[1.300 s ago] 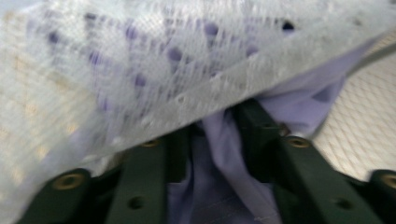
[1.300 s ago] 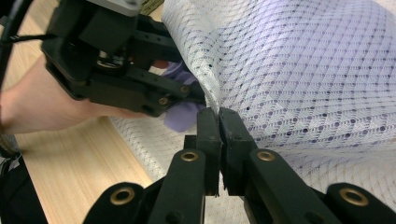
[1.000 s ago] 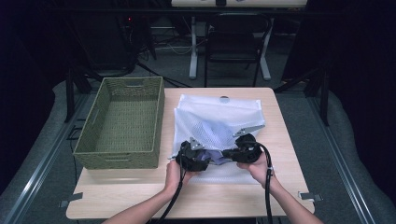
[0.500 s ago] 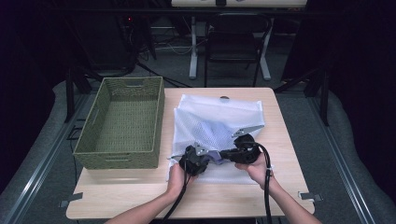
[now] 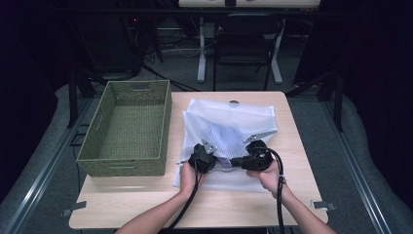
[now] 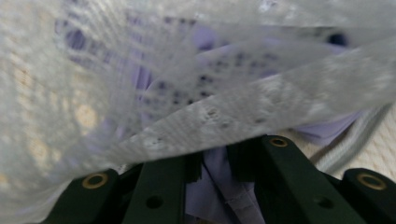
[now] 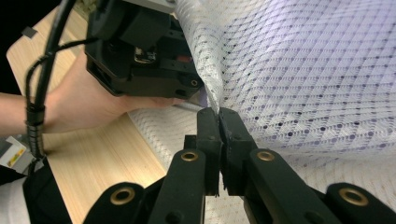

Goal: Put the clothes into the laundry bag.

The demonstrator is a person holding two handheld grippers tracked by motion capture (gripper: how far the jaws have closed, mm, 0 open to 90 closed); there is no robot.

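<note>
Mesh laundry bag (image 5: 229,127), white and see-through, lies on the worktop (image 5: 146,204) with a lilac garment (image 6: 219,196) inside it. Right gripper (image 7: 218,122) has its jaws pressed together on a fold of the netting, lifting it. Left gripper (image 6: 215,161), just beside it, has just been closing, its jaws now nipping the lilac cloth under the raised mesh. Beyond the left jaws stands an empty green woven basket (image 5: 127,127). Both forearms reach in low, hands (image 5: 187,176) close together.

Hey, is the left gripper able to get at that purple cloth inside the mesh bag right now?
Probably yes. The right gripper pinches the mesh bag edge and holds it up, and the left gripper is already under the mesh, its just-closing jaws on the purple cloth.
</note>
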